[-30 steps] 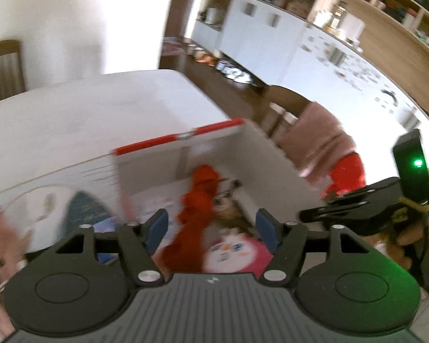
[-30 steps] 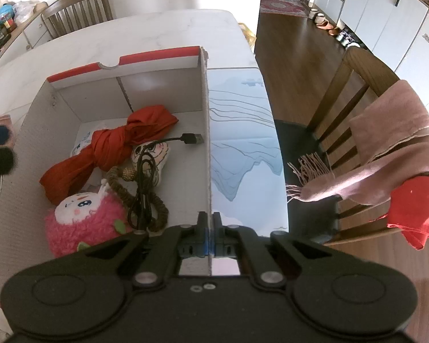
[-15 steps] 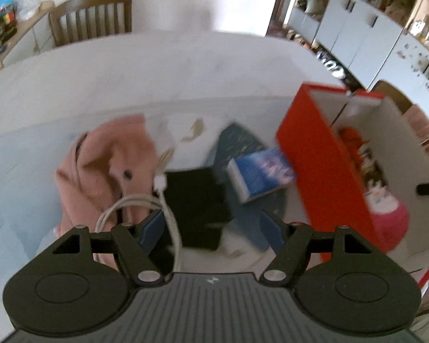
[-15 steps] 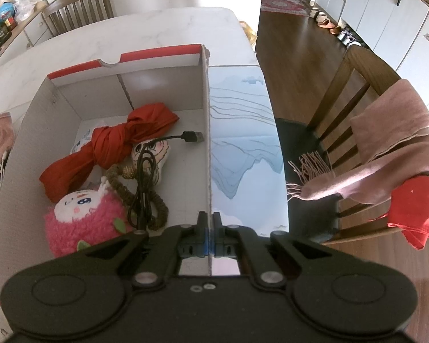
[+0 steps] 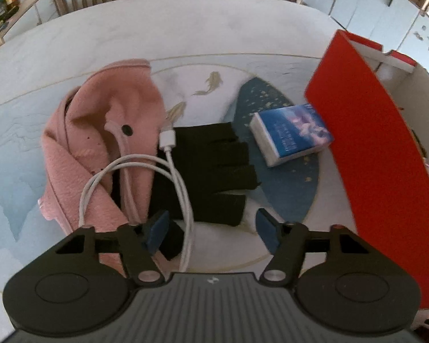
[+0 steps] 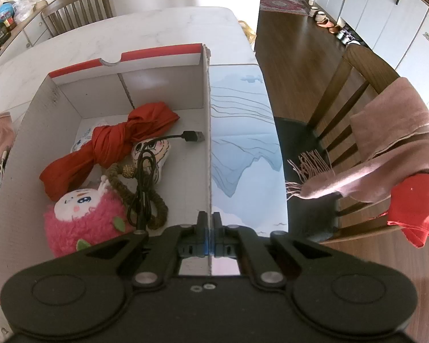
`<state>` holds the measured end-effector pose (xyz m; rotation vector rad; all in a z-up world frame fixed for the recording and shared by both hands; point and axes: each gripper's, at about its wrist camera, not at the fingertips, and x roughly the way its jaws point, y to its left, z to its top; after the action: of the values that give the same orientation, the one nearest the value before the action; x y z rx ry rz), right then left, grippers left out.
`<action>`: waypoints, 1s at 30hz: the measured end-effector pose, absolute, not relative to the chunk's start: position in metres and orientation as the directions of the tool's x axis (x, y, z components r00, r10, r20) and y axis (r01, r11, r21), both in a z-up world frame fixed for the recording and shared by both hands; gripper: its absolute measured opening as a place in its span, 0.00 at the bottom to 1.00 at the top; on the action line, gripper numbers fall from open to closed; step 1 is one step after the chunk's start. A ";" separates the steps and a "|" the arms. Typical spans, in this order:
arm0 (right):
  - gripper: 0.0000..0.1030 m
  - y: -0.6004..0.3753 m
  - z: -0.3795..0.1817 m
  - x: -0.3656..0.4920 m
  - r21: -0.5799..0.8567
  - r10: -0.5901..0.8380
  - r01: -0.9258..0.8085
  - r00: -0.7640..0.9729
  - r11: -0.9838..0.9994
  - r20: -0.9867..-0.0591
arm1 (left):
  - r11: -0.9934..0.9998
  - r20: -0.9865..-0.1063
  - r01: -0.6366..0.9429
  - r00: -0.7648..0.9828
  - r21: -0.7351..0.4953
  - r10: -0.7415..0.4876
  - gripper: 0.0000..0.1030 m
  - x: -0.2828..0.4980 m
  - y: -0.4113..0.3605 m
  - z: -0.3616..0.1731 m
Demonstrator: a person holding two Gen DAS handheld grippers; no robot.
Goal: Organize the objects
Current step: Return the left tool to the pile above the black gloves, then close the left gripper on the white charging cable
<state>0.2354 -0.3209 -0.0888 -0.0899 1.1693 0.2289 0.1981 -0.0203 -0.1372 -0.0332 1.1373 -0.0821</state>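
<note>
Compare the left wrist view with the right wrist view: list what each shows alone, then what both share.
Left wrist only: the open left tool, black glove and blue tissue pack. Right wrist only: the right tool shut on the box wall, red cloth, pink plush and black cable. Both: the red-and-white box, pink garment and white cable.

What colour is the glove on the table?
Black. The glove shows best in the left wrist view, beside the pink cloth.
</note>
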 end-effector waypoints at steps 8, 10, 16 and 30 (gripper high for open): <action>0.01 -0.321 -0.089 0.235 0.048 0.131 -0.225 0.371 0.973 -0.919 | 0.998 -0.910 0.046 0.411 -0.039 -0.054 0.41 0.197 -0.015 -0.142; 0.01 -0.321 -0.089 0.235 0.048 0.131 -0.225 0.371 0.973 -0.919 | 0.998 -0.913 0.056 0.406 -0.023 -0.044 0.40 0.196 -0.018 -0.141; 0.01 -0.321 -0.089 0.235 0.048 0.135 -0.234 0.370 0.971 -0.919 | 0.995 -0.921 0.102 0.387 -0.011 -0.049 0.32 0.190 -0.017 -0.137; 0.01 -0.322 -0.089 0.235 0.046 0.133 -0.235 0.369 0.971 -0.920 | 0.988 -0.923 0.150 0.386 0.043 -0.018 0.21 0.197 -0.024 -0.142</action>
<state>0.2346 -0.3217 -0.0889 -0.0987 1.1695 0.2362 0.1969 -0.0236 -0.1425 0.1266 1.1710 -0.1070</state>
